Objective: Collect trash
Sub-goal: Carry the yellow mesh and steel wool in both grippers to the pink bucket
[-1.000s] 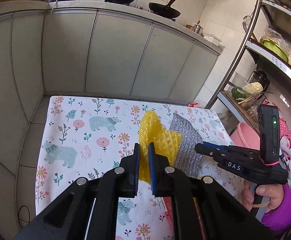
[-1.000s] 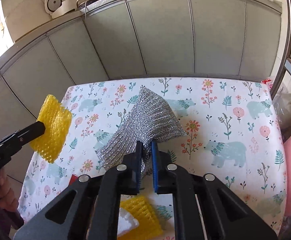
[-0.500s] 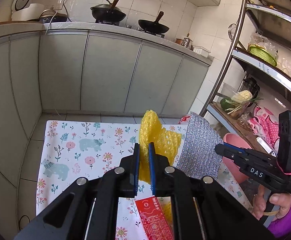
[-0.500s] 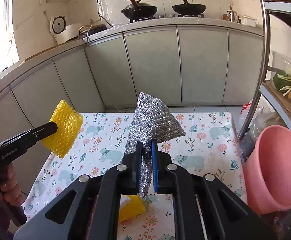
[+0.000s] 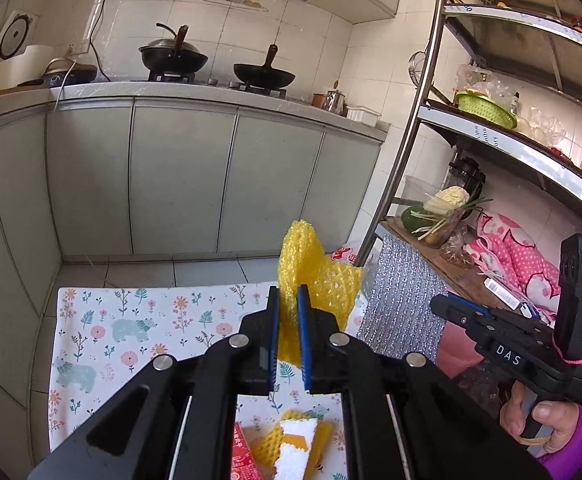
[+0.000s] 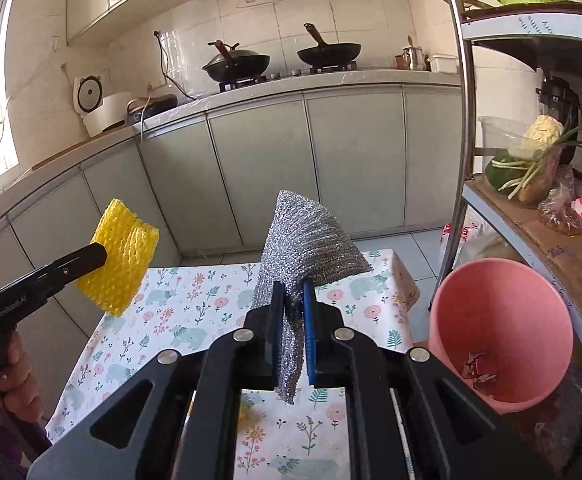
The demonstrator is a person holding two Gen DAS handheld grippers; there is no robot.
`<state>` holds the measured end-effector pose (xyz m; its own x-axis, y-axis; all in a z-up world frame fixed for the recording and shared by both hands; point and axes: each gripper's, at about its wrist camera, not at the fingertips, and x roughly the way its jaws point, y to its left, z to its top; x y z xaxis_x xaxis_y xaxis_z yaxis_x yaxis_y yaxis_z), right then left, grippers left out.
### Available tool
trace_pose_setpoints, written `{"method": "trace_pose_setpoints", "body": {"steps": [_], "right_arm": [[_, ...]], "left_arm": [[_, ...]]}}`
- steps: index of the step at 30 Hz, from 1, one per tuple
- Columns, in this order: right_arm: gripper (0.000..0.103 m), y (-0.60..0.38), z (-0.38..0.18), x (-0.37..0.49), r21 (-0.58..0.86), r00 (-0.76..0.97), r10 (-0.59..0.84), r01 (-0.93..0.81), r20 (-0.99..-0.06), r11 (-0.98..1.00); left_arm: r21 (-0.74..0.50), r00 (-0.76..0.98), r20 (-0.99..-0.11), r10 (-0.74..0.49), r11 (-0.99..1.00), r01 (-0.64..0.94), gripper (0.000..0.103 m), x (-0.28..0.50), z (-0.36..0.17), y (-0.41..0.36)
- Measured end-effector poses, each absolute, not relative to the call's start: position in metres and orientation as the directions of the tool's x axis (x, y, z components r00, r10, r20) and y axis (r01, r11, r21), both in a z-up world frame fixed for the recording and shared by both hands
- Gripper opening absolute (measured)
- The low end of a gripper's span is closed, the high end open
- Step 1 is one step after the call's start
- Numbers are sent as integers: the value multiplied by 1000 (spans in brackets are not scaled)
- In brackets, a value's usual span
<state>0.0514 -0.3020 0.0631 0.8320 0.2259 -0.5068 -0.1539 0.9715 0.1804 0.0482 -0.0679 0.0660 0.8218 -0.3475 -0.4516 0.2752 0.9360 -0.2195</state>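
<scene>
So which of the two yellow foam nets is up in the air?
The yellow foam net clamped in the left gripper is aloft. The other yellow net lies on the flowered tablecloth under white foam.

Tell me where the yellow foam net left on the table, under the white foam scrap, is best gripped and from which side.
Judging from the left wrist view, pinch the foam net at its bare left edge, coming from above and the left. The white foam scrap covers its middle, and the red packet lies close alongside, so keep the jaws narrow. Its lower part is hidden by the left gripper.

The red packet (image 5: 245,458) is cut off by the bottom edge.
</scene>
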Motion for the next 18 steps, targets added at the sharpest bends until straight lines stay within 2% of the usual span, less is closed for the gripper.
{"method": "trace_pose_setpoints", "body": {"steps": [8,18], "right_arm": [[9,-350,81,35,182,886,132,-55,-445,982],[9,-415,93,19,180,917,12,65,-399,982]], "left_arm": [[-181,834,-376,-404,915,361,8,49,95,-116],[-147,800,-361,-479,877,458,8,59,106,-188]]}}
